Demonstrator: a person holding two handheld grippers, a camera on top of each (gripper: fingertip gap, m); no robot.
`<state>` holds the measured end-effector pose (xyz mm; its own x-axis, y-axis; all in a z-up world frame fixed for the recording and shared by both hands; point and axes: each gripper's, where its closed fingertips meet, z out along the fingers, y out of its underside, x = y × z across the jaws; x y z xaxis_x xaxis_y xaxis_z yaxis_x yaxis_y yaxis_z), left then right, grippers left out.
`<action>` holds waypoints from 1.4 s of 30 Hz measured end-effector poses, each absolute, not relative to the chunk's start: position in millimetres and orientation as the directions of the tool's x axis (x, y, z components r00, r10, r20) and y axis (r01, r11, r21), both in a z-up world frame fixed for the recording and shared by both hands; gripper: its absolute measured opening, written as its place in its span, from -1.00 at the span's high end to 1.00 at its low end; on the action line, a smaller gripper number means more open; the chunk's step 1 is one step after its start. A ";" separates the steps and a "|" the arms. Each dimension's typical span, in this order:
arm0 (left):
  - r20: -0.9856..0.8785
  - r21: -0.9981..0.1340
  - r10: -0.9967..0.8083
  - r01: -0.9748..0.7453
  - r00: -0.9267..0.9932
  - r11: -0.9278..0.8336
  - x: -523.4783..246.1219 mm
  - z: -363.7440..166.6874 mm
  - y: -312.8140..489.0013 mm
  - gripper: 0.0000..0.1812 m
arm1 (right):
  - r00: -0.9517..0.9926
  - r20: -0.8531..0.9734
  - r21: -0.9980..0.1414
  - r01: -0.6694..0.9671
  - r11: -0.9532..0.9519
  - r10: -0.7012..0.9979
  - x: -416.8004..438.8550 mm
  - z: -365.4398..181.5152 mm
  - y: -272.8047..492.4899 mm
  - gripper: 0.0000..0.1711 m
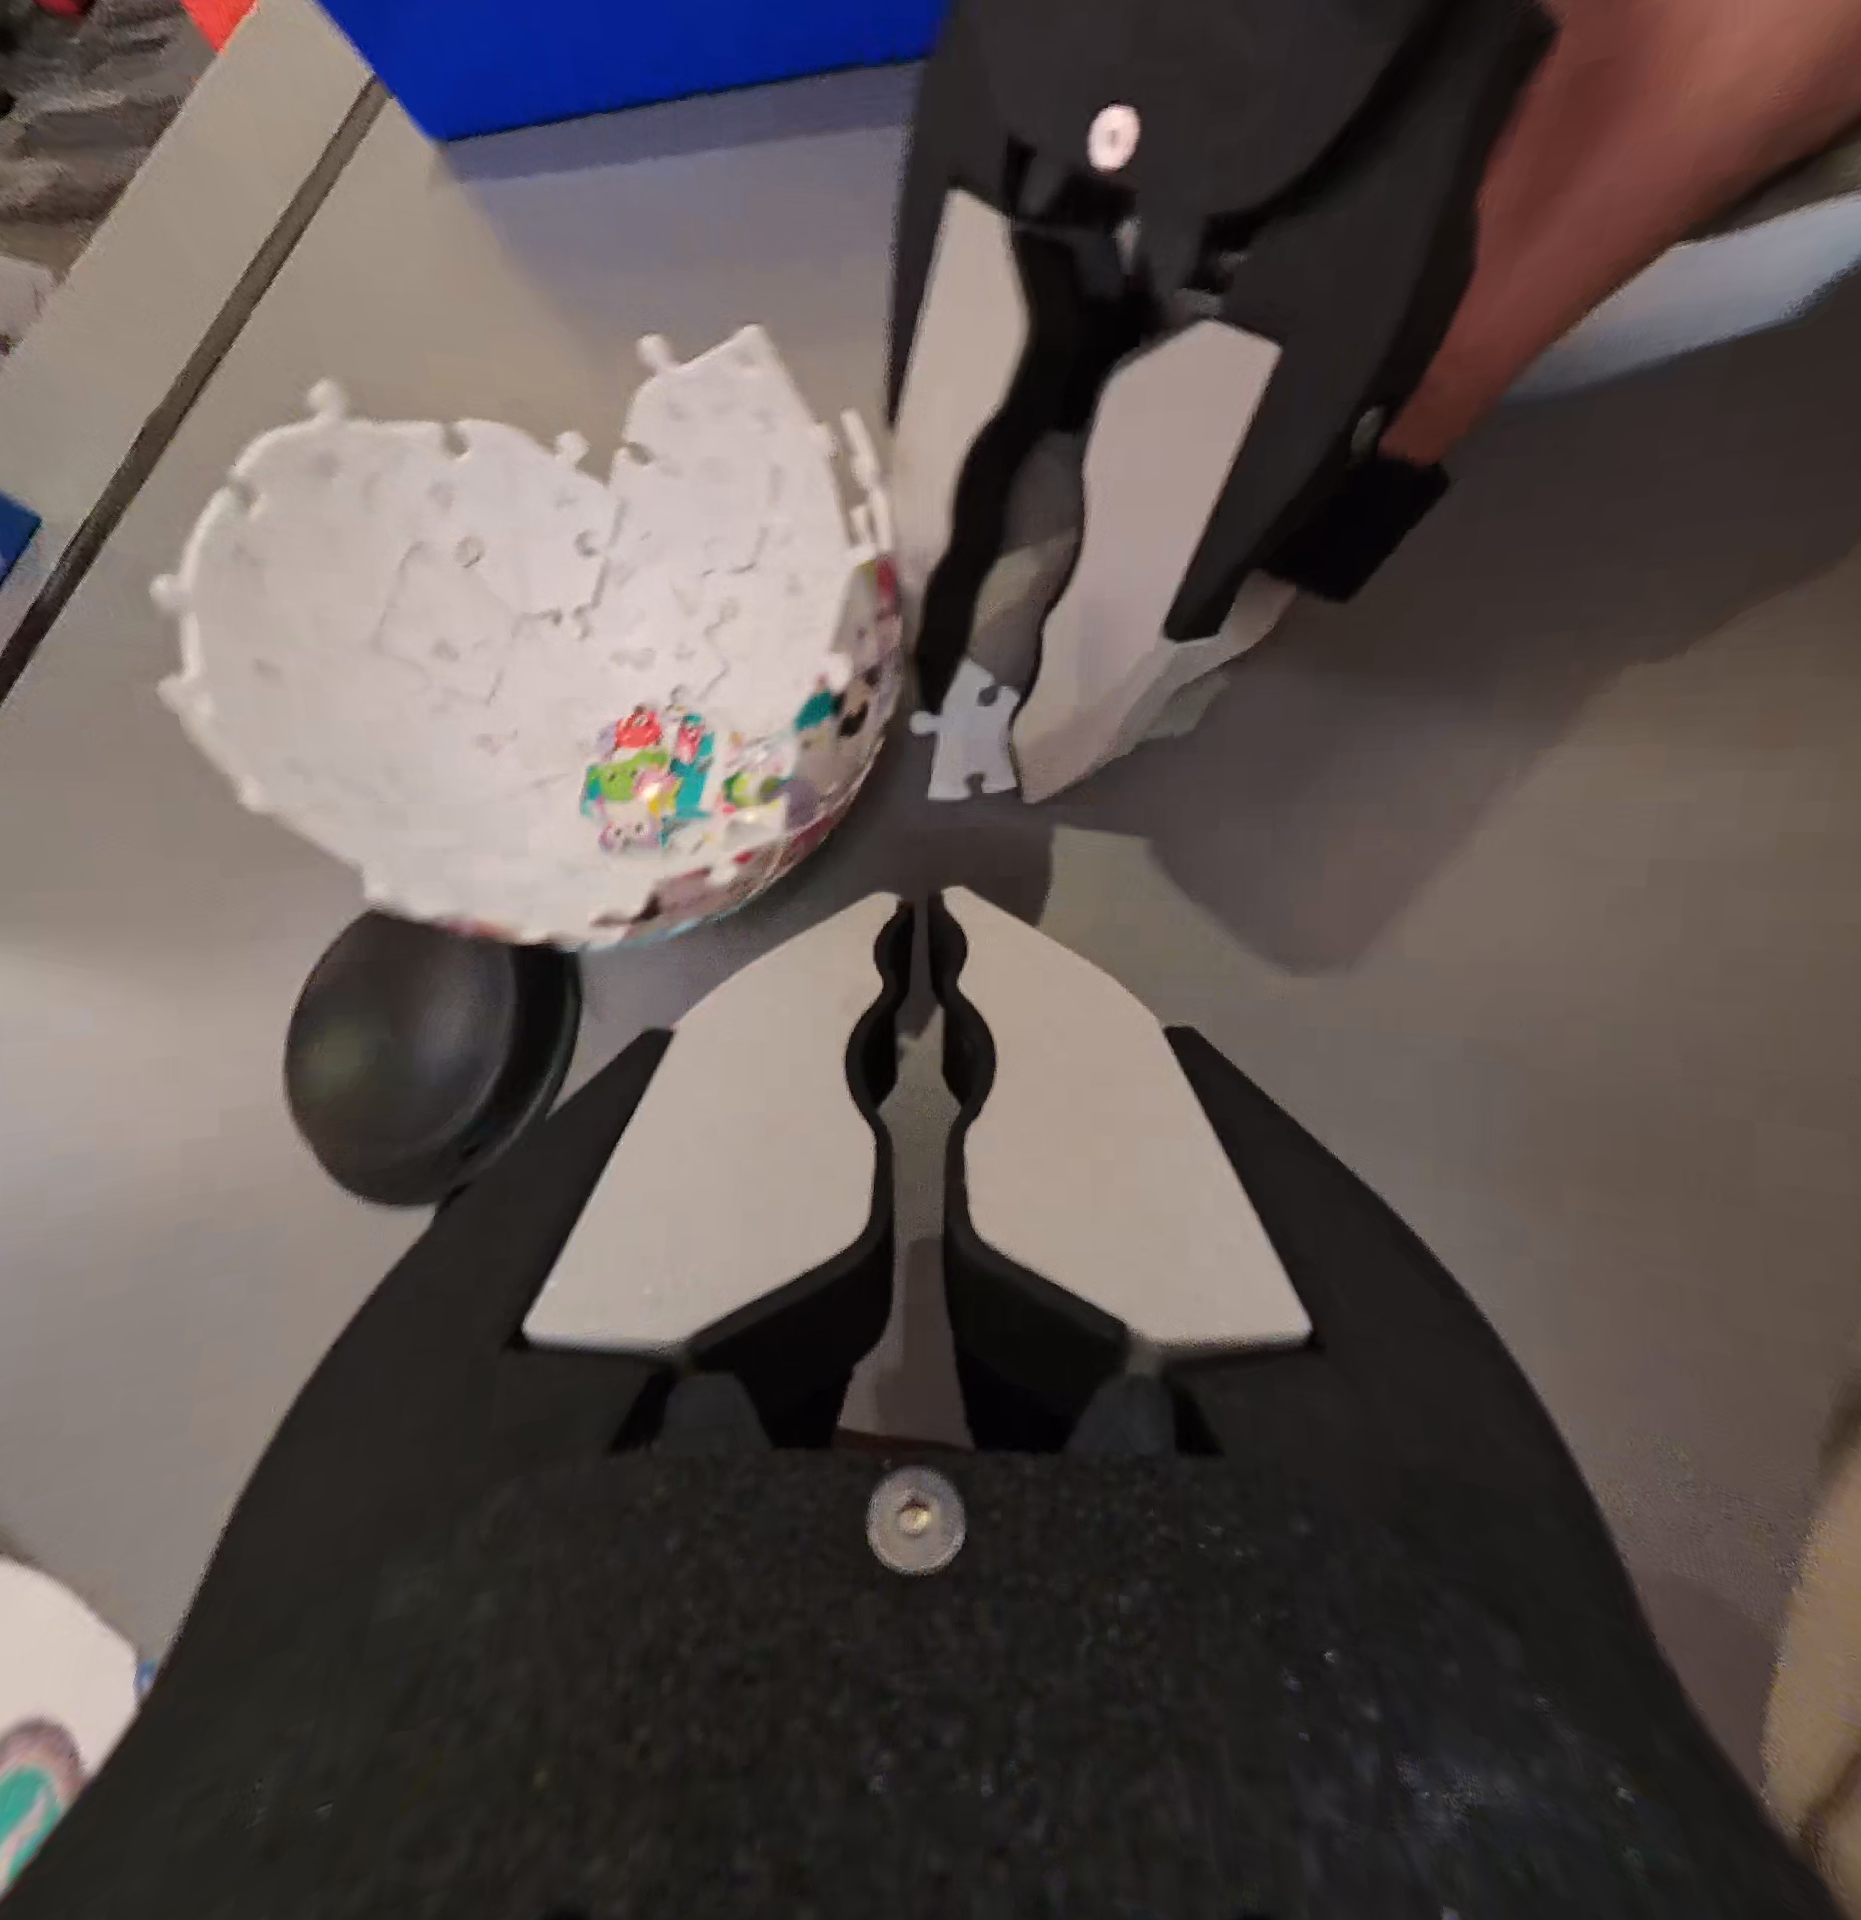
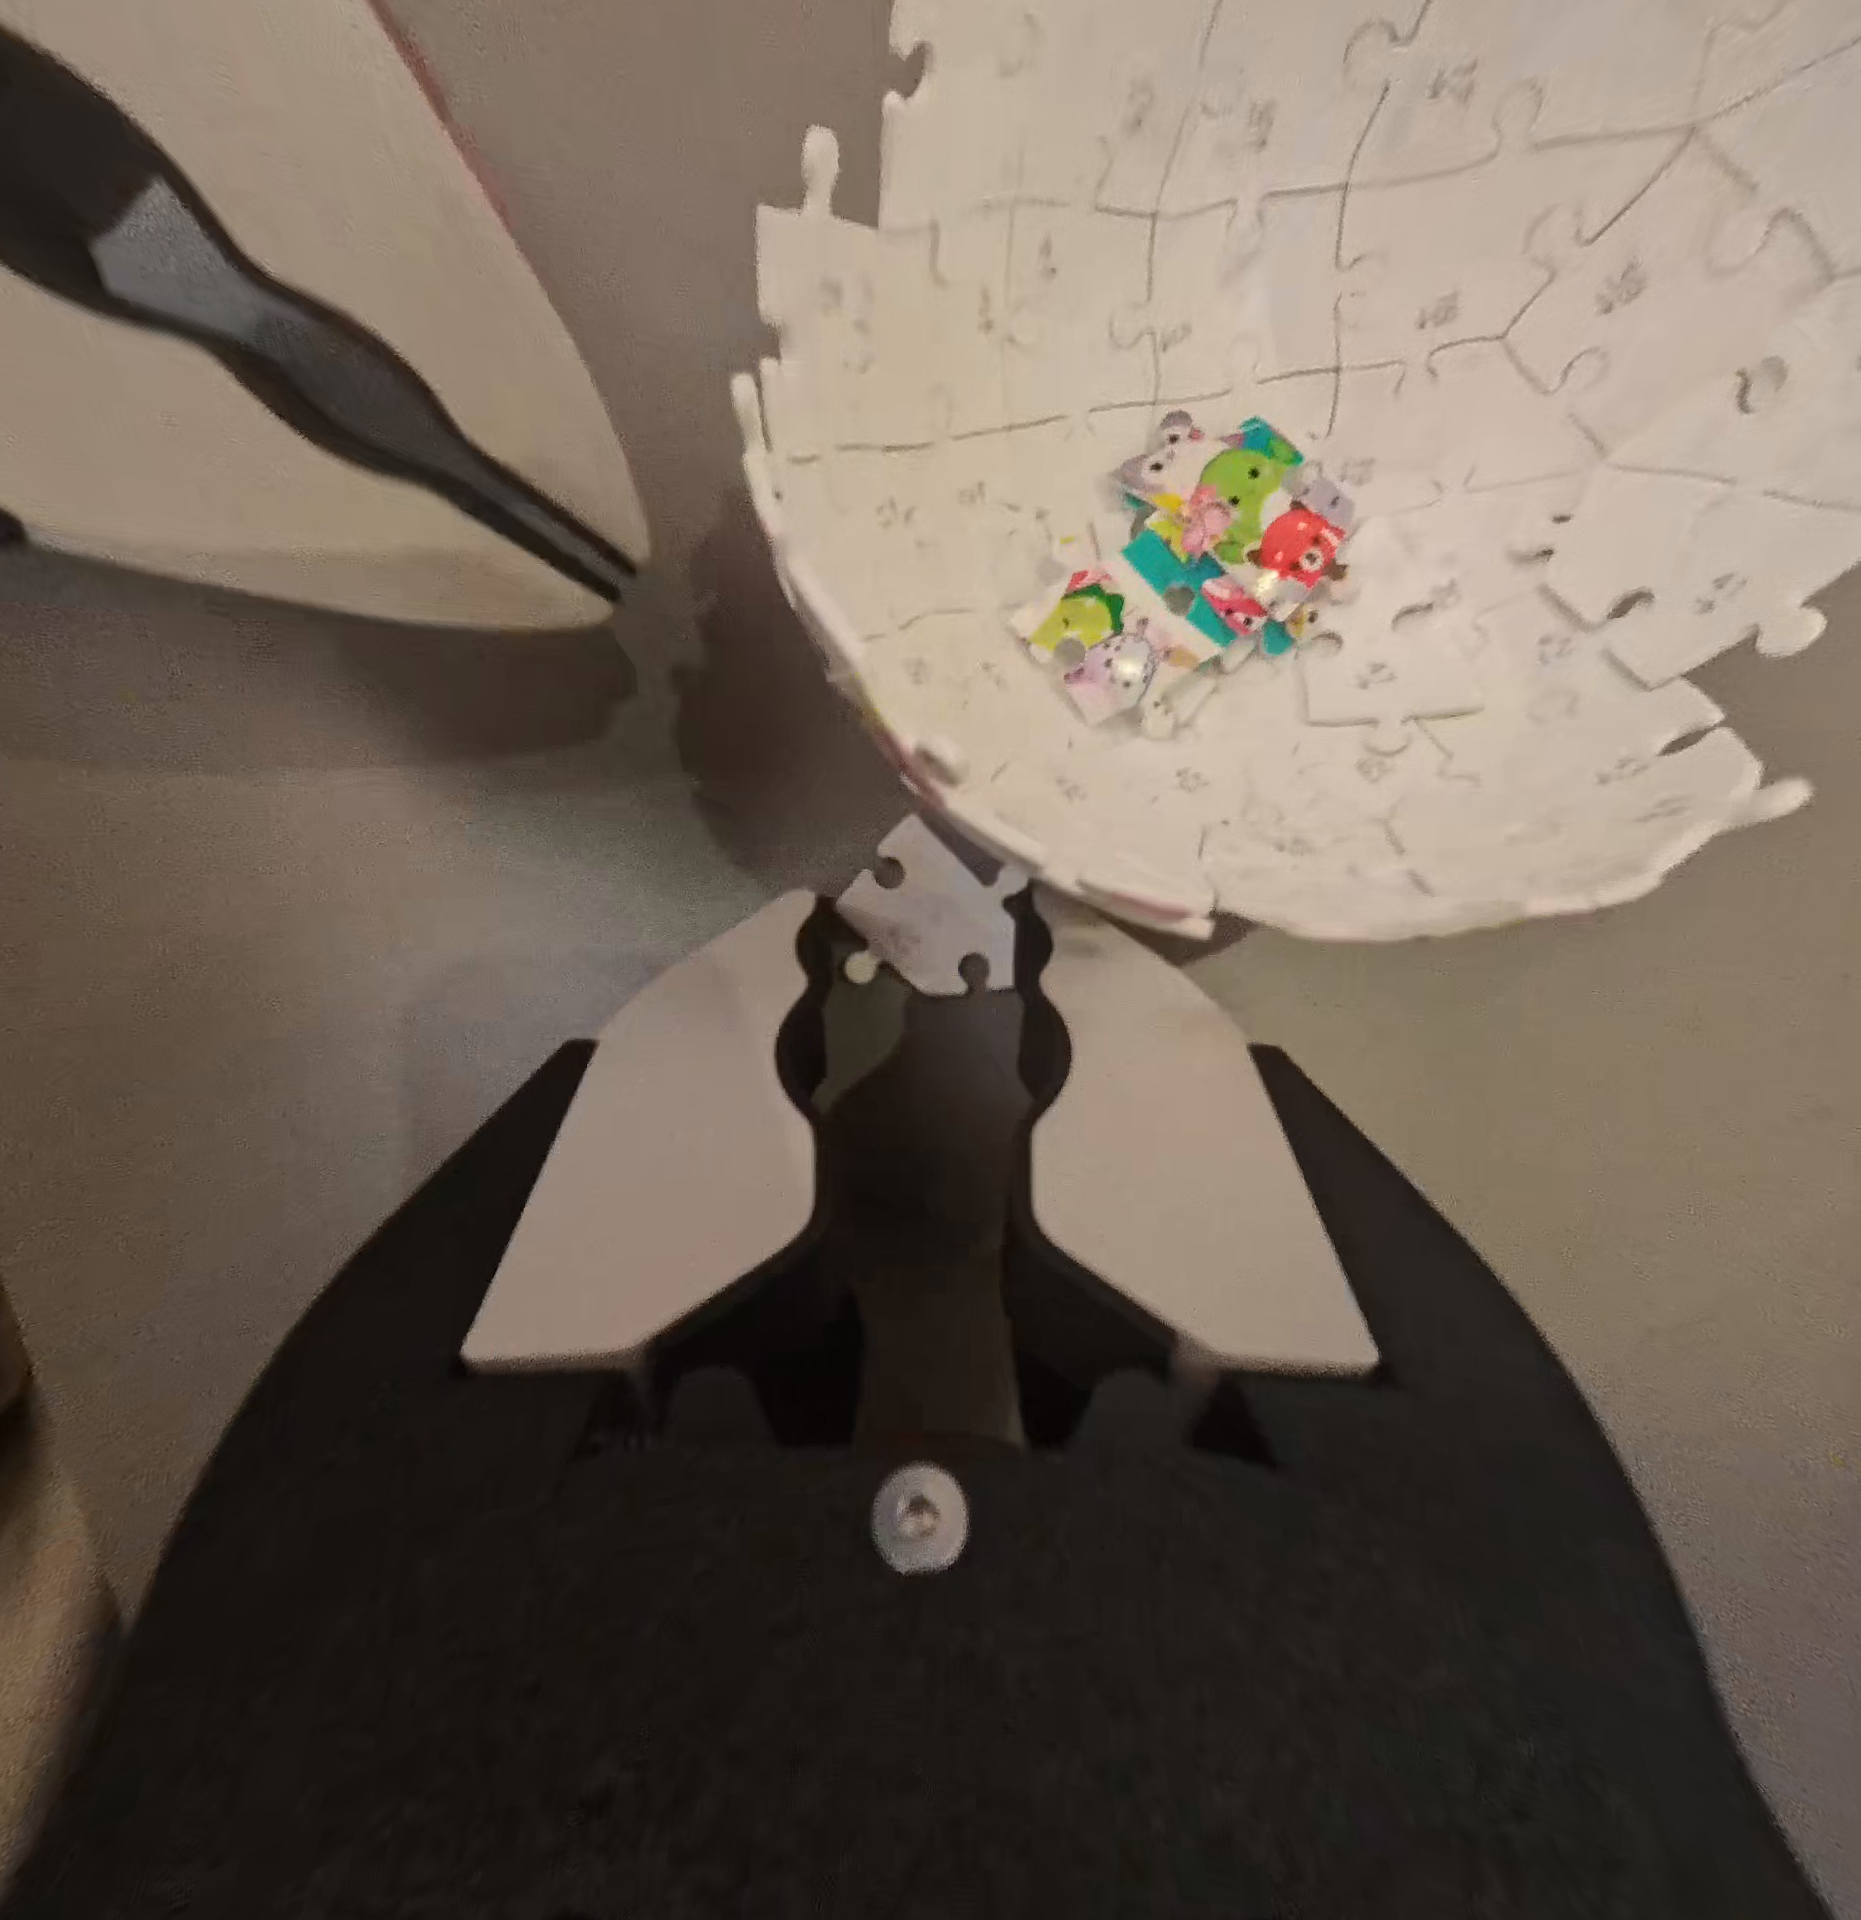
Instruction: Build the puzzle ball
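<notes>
Our right gripper (image 2: 931,940) pinches a light, stiff puzzle piece (image 2: 926,925) at frame centre; the fragile half-built ball (image 2: 1321,675) needs gentle rim contact. Left gripper (image 1: 921,914) nearly closed, empty.

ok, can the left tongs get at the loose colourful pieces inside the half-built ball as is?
Probably yes. The white half-built puzzle ball is open toward the left tongs, and nothing covers the loose colourful pieces inside. But the tongs are shut and would need to open; the right tongs, holding a white puzzle piece, crowd the rim.

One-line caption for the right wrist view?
Right gripper pinches a white puzzle piece beside the half-built puzzle ball.
</notes>
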<state>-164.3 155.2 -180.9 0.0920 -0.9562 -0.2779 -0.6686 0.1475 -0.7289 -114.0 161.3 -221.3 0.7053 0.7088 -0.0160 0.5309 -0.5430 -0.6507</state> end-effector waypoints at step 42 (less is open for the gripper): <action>-0.201 -0.817 -0.941 -0.577 0.272 0.008 -237.2 -168.0 179.9 0.87 | 0.314 0.050 -0.388 0.881 -0.272 0.948 -75.8 -124.2 273.8 0.49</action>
